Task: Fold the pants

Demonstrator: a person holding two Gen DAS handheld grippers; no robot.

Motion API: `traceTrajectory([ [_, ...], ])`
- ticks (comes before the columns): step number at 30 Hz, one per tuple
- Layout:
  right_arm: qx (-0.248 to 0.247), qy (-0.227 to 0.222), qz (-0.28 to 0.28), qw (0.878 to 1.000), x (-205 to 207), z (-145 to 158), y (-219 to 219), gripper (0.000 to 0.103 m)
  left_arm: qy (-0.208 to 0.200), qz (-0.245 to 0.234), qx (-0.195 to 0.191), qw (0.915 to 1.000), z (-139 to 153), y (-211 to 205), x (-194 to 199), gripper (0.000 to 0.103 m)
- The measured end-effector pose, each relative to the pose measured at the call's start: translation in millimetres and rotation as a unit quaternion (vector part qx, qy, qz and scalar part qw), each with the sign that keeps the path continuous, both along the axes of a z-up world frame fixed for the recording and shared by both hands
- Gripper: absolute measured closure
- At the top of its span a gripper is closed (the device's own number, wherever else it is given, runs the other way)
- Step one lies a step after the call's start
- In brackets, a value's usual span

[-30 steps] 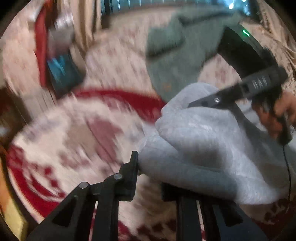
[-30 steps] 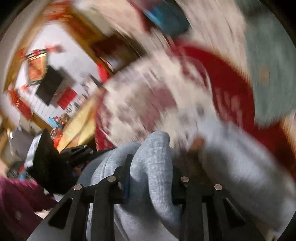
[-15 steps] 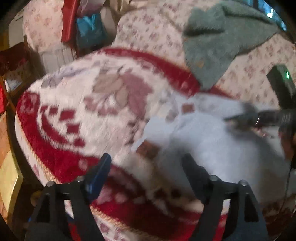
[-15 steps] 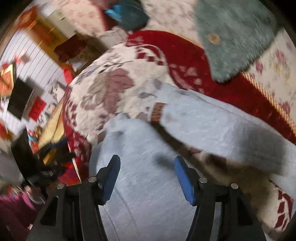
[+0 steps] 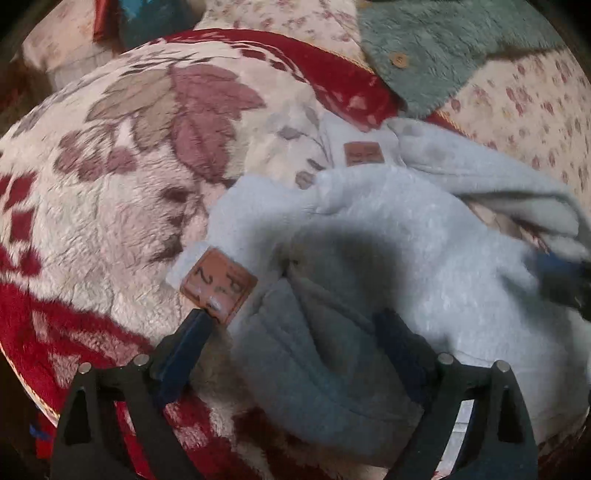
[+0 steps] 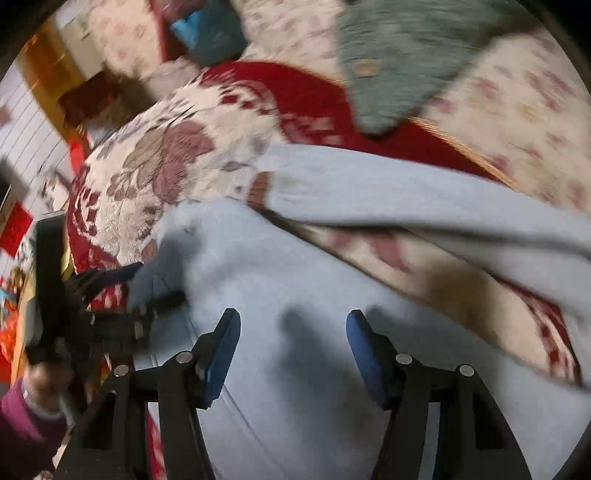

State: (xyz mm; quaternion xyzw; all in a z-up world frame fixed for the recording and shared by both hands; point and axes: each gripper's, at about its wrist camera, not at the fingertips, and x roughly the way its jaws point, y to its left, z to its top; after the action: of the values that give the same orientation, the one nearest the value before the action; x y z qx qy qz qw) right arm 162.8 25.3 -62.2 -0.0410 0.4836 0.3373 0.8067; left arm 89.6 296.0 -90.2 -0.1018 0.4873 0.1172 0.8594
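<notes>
On the red-and-cream floral blanket we see the pale grey pants lying rumpled, one leg stretched away toward the right and the other bunched under both tools. From the left wrist we make out what the right wrist blurs: two brown patches sewn to the fabric, the near patch with dark marks on it and lying just by the left finger's tip, the far patch up at a cuff. The right wrist view alone gives us the room's edge — a pale panelled wall, a hand in a purple sleeve gripping the other tool at the lower left.

Our left gripper stands wide with its jaws opening, straddling a ribbed waistband fold without pressing it. Our right gripper is spread too, its blue pads clear of the cloth lying flat beneath them.

Beyond the blanket lies a cream sheet with small flowers, and on it a grey-green fuzzy garment with a button, well apart from the pants. A teal bundle sits at the far edge. The pants look soft and fleecy — creased, with the tools' shadows across them.
</notes>
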Motion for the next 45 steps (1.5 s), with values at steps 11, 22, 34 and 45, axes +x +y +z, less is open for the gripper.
traceTrajectory([
  [11, 0.082, 0.05, -0.091, 0.991, -25.0, -0.3, -84.7, 0.038, -0.05, -0.03, -0.003, 0.9983, 38.9, -44.6, 7.8, 0.011],
  [22, 0.09, -0.006, -0.231, 0.969, -23.8, 32.3, -222.2, 0.037, -0.05, -0.067, -0.041, 0.9957, 55.1, -93.2, 54.4, 0.01],
  [34, 0.332, 0.069, -0.437, 0.833, 35.1, 17.3, -397.0, 0.015, -0.033, -0.029, -0.104, 0.9936, 48.9, -107.9, 101.2, 0.01],
  [45, 0.376, 0.107, -0.475, 0.788, 71.9, -5.6, -410.1, 0.014, -0.029, 0.037, -0.185, 0.9816, 45.4, -93.8, 138.1, 0.01],
])
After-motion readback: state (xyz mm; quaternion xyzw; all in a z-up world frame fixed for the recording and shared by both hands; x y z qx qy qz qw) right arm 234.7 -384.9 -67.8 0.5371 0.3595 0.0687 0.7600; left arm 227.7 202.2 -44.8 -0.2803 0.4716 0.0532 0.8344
